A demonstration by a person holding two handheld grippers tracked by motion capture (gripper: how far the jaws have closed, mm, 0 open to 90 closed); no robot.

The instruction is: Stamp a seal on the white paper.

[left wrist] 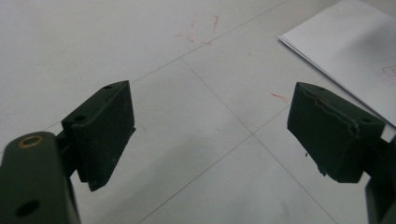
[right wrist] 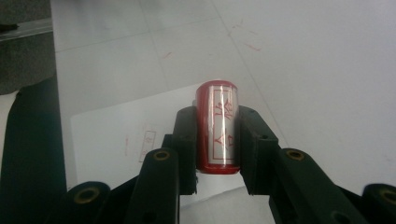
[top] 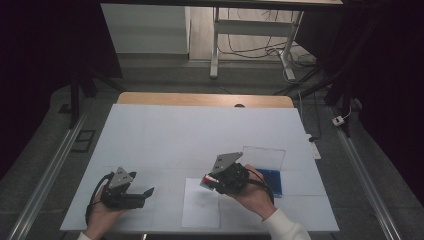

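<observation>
I see my right gripper (right wrist: 217, 135) clamped on a red stamp (right wrist: 218, 126), held above the sheet of paper (top: 201, 202) lying at the table's (top: 165, 135) near edge. Just right of the paper sits a blue ink pad (top: 270, 181) with its clear lid up. Left of the paper, my left gripper (top: 142, 194) stands wide apart, holding nothing.

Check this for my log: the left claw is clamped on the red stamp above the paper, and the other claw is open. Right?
Wrong claw. The right claw is shut on the red stamp over the paper, as the right gripper view shows. The left claw is the open one, holding nothing.
</observation>
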